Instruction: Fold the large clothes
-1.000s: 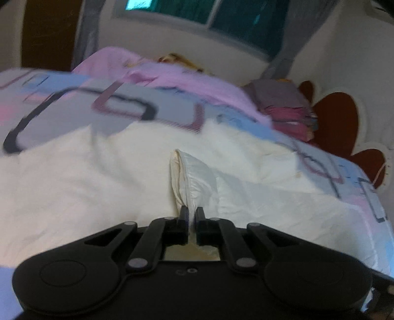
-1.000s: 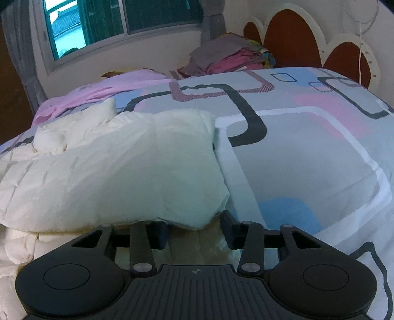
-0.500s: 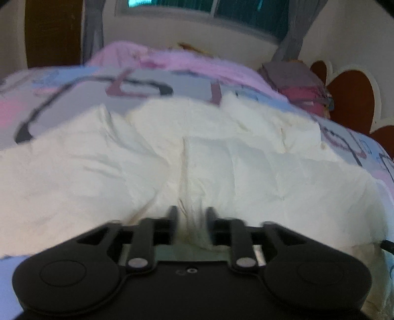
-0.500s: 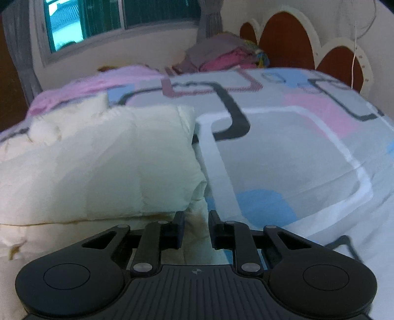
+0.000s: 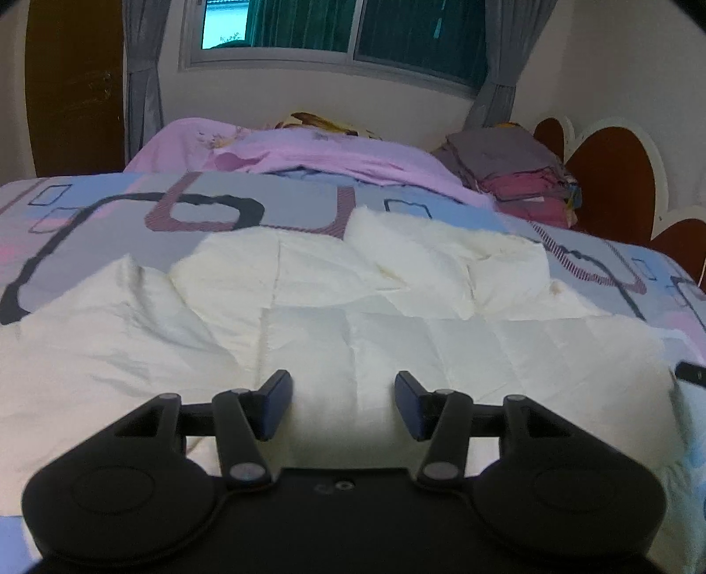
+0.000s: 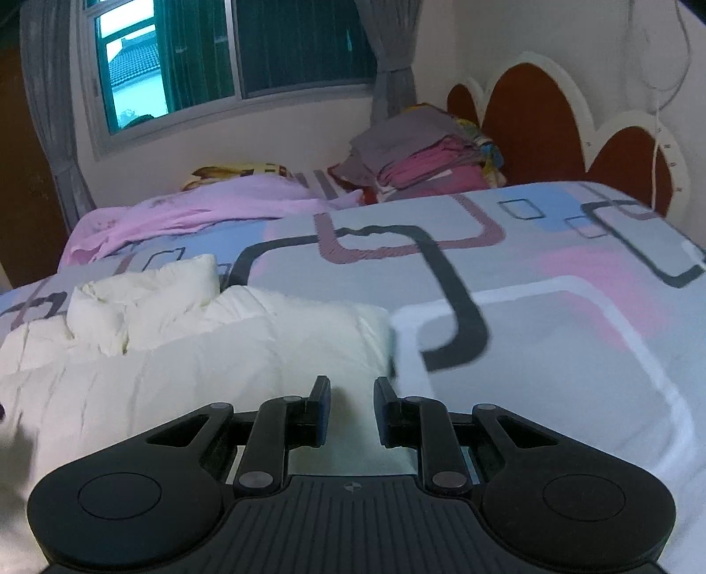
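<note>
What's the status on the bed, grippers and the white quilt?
Left gripper opening, nothing pinched. Right gripper narrow gap, grip unclear. White quilt half folded on patterned bedspread. Nothing in the way.

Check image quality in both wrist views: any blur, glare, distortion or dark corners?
Left wrist: strong fisheye bending with dark vignette corners, soft focus overall, the white quilt nearly washed out, the window bright at its open pane. Right wrist: same bending, slight motion smear along the quilt's right edge and the bedsheet pattern, dim bluish light, no hard glare.
</note>
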`<state>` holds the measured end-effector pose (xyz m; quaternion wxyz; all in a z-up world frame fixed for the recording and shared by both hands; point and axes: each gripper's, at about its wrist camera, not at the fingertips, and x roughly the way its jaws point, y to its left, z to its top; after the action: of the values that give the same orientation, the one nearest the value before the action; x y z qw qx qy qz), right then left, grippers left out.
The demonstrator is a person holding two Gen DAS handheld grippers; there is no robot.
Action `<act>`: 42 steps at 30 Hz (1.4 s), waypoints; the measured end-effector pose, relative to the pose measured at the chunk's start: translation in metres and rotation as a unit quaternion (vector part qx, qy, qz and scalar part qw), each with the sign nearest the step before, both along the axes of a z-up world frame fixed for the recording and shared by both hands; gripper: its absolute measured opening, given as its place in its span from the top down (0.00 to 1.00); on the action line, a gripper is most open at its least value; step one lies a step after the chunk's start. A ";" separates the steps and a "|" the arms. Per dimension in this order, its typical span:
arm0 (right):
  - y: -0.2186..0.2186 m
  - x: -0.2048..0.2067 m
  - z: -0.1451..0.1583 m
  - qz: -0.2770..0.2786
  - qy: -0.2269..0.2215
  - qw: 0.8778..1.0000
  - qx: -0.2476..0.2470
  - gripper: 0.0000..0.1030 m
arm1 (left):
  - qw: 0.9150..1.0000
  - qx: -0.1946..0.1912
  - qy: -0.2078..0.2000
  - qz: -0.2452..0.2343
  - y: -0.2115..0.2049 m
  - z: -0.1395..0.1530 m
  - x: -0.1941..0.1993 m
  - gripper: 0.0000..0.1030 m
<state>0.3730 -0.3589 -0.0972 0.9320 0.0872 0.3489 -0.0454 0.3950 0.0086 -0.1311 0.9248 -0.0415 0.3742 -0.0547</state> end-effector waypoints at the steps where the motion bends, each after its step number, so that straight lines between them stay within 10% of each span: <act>1: 0.002 0.008 -0.002 0.001 -0.002 1.000 -0.006 0.80 | 1.000 0.007 -0.002 0.002 -0.002 -0.004 0.003 0.51; 14: 0.004 0.059 -0.065 0.004 0.028 0.998 -0.063 0.80 | 1.000 0.020 0.022 0.004 0.000 -0.037 0.014 0.48; 29: 0.020 0.006 -0.022 0.032 0.000 0.999 -0.030 0.78 | 0.999 0.019 0.024 0.011 0.009 -0.015 -0.013 0.43; 31: 0.027 -0.003 -0.029 0.037 0.006 0.998 -0.048 0.71 | 0.999 0.029 0.030 0.009 0.008 -0.020 -0.014 0.42; 33: 0.030 -0.002 -0.042 0.035 0.029 0.997 -0.065 0.39 | 0.998 0.033 0.047 0.012 0.009 -0.028 -0.009 0.39; 42: 0.029 -0.008 -0.030 0.025 0.043 0.998 -0.039 0.34 | 0.997 0.038 0.056 0.028 0.012 -0.025 -0.008 0.38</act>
<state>0.3651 -0.3298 -0.1275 0.9197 0.0398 0.3885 -0.0395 0.3868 0.0204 -0.1560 0.9045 -0.0198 0.4259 -0.0121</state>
